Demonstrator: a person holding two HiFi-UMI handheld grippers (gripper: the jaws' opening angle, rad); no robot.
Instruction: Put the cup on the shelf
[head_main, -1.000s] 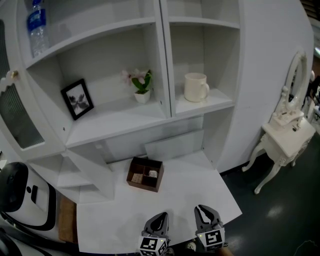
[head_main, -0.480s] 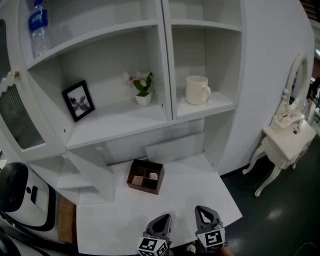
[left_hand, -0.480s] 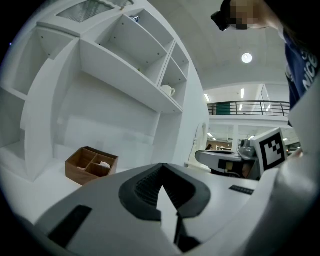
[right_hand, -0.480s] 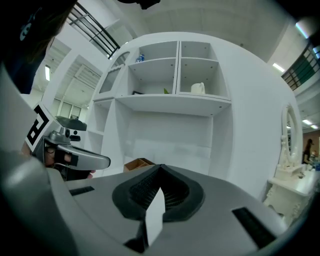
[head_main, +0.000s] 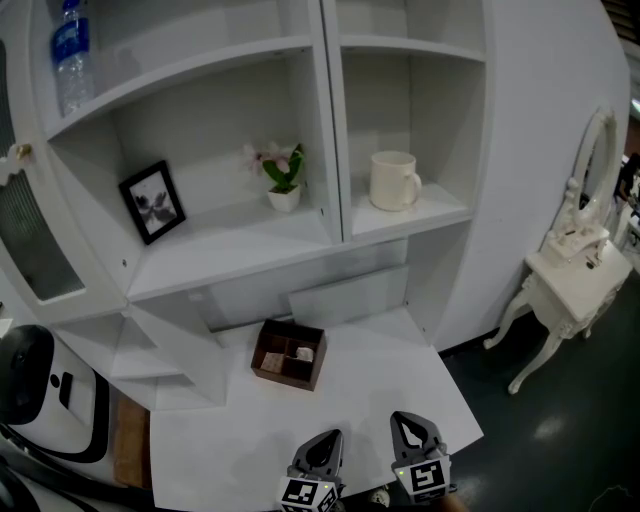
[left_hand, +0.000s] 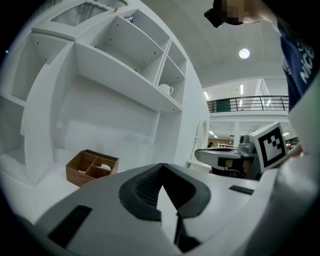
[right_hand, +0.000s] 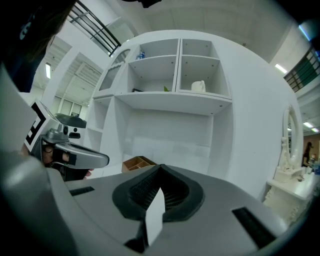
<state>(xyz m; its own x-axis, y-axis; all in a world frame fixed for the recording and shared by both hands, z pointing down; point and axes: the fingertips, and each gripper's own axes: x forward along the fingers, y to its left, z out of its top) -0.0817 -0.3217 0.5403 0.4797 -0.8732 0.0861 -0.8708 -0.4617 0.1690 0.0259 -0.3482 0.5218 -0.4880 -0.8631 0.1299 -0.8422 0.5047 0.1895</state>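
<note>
A cream cup (head_main: 394, 181) stands upright on the right-hand shelf (head_main: 440, 210) of the white cabinet, handle to the right; it is also small in the left gripper view (left_hand: 165, 89) and the right gripper view (right_hand: 198, 86). My left gripper (head_main: 326, 446) and right gripper (head_main: 412, 430) sit side by side at the bottom of the head view, over the front edge of the white desk (head_main: 400, 380), far from the cup. Both are shut with nothing between their jaws.
A brown wooden organiser box (head_main: 289, 353) sits on the desk below the shelves. The left shelf holds a black picture frame (head_main: 152, 200) and a small potted flower (head_main: 283, 176). A water bottle (head_main: 71, 55) stands higher up. A white dressing table (head_main: 572, 275) stands at right.
The head view has shifted slightly. Both grippers stay at the desk's front edge; the cup has not moved.
</note>
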